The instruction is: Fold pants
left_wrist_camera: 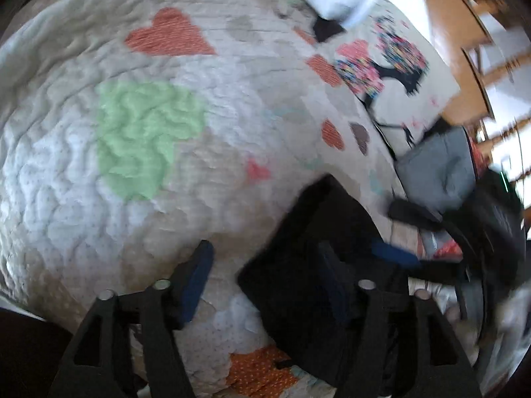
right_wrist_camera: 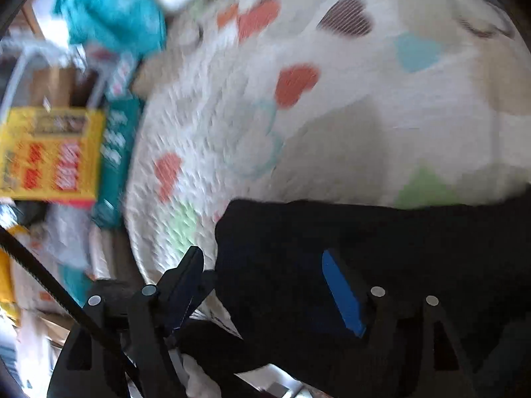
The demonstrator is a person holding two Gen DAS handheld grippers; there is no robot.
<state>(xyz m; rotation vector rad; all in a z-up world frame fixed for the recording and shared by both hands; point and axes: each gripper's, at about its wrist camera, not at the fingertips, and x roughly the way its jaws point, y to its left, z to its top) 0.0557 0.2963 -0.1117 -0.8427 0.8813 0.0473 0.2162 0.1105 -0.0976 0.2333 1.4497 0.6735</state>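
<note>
Left gripper (left_wrist_camera: 265, 285): jaws spread wide over quilt (left_wrist_camera: 83, 172), holding nothing. Black pants (left_wrist_camera: 308, 265) lie folded near quilt's edge, just right of centre. Right gripper (right_wrist_camera: 265, 285): jaws spread too, over pants, w/ one pad (right_wrist_camera: 341, 292) on the fabric.

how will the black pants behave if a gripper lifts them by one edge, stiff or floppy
Probably floppy: the black pants lie flat, following the heart-print quilt beneath, so a lifted edge should drape and unfold. Likely not slippery: the cloth looks matte, though blur hides the weave. The left gripper and right gripper both stand open around the cloth's edge, and gripping at two points should limit sagging.
</note>
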